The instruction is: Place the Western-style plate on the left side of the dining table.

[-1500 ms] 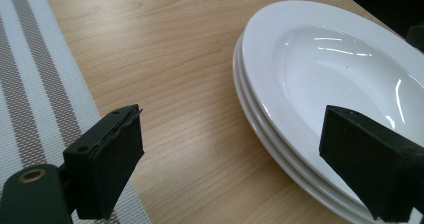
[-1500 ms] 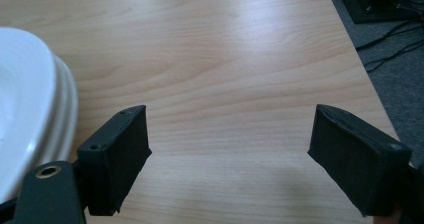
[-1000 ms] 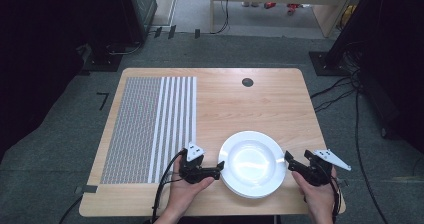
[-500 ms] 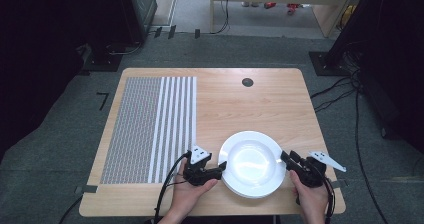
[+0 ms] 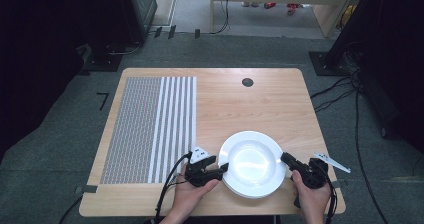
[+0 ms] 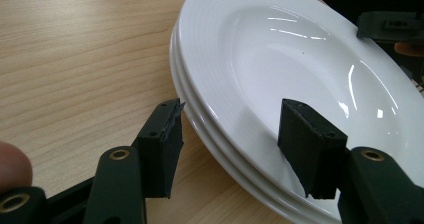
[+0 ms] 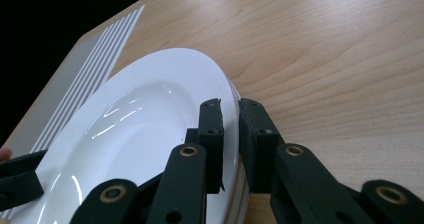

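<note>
A stack of white plates (image 5: 252,161) sits near the front edge of the wooden table (image 5: 240,104); three rims show in the left gripper view, under the top plate (image 6: 300,49). My left gripper (image 5: 222,168) is at the stack's left rim. It is open (image 6: 232,134), with one jaw over the wood and the other over the plate's inside. My right gripper (image 5: 285,158) is at the right rim. Its jaws (image 7: 230,109) are shut on the top plate's rim (image 7: 150,129), one jaw above it and one outside it.
A grey mat with white stripes (image 5: 150,124) covers the left part of the table. A black round cap (image 5: 247,82) sits at the back centre. Bare wood lies behind the plates. Cables run over the floor at the right (image 5: 350,94).
Both grippers have moved inward to the stack's rims. The right one came in further and now pinches the rim. The plates have not moved.
</note>
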Available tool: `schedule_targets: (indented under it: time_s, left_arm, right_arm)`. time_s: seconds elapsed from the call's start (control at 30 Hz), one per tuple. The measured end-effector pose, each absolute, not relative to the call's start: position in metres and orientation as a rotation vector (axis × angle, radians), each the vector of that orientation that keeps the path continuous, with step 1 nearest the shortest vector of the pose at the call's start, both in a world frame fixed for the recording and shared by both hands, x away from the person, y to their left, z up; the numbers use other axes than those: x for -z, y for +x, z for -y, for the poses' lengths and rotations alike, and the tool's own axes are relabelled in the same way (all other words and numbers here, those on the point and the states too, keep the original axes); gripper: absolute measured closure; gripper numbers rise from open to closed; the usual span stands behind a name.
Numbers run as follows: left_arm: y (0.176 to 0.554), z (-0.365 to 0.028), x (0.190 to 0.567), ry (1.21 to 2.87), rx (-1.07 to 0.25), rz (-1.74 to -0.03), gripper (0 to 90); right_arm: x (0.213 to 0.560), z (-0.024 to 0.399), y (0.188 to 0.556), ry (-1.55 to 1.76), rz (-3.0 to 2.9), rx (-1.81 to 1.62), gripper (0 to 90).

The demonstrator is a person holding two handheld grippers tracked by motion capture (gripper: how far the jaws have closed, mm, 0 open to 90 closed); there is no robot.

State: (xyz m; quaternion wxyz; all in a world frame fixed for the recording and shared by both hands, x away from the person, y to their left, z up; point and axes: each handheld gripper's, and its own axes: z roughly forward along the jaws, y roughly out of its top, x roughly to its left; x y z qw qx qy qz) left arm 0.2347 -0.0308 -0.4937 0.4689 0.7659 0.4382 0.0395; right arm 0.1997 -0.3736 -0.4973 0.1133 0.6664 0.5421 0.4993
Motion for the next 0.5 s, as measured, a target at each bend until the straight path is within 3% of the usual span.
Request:
schedule_targets:
  time_s: [0.5]
  left_arm:
    - [0.2340, 0.0332, 0.4955, 1.885, -0.079, -1.070, 44.7]
  right_arm:
    - [0.4984, 0.3848, 0.1962, 2.093, -1.512, -1.615, 84.8]
